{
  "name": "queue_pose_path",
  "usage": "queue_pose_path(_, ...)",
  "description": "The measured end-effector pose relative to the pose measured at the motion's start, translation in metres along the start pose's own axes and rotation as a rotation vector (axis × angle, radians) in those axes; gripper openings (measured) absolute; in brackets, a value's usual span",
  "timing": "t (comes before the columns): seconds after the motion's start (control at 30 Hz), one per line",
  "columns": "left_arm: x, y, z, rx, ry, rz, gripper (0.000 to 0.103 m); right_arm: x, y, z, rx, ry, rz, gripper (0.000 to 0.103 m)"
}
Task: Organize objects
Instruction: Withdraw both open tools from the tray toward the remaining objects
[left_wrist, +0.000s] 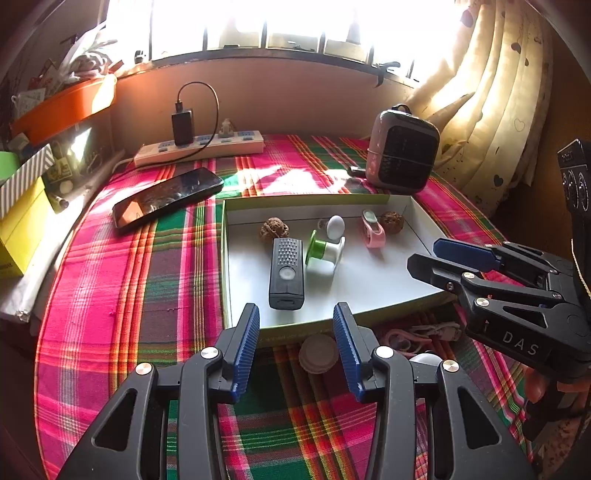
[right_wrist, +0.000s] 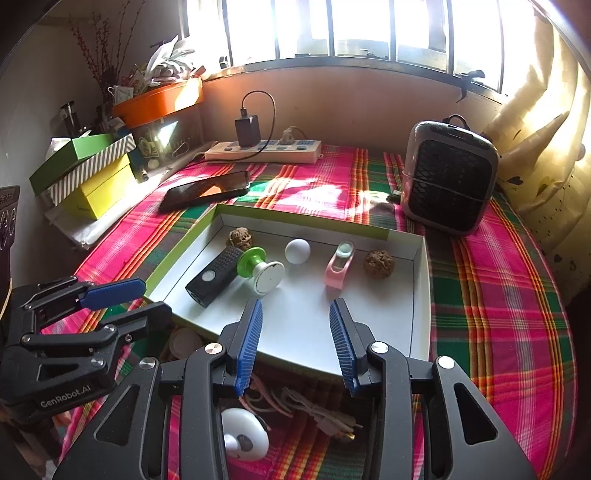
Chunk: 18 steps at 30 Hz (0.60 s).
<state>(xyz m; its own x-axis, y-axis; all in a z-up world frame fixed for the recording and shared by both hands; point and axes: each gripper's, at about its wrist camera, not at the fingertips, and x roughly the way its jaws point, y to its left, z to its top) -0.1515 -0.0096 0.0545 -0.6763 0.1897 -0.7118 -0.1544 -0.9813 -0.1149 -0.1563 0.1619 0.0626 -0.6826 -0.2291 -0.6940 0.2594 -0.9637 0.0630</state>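
Tray (right_wrist: 406, 236) mid-frame already holds six bits: torch (right_wrist: 214, 275), spool, ball, pink clip, two nuts. Left outside, bottom of frame, I reckon: disc (left_wrist: 318, 353), cable (right_wrist: 321, 413), white gadget (right_wrist: 243, 434). Torch's long axis runs lower left to upper right. L gripper (left_wrist: 295, 332) and R gripper (right_wrist: 295, 332) both spread, empty.

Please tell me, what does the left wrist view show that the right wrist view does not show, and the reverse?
Only the left wrist view shows the round brown disc whole, on the cloth between the open left gripper fingers. Only the right wrist view shows the white oval gadget clearly, the beige cable beside it, and the open right gripper from behind. Both share the white tray holding the black device, green-and-white spool, white ball, pink item and two walnuts, plus phone, power strip and heater.
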Motion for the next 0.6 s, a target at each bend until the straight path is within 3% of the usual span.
queue_pose_path(0.6,0.002,0.011,-0.03,-0.052,0.056,-0.092,0.047,-0.019,0.001,-0.044,0.008,-0.004,0.024,0.045)
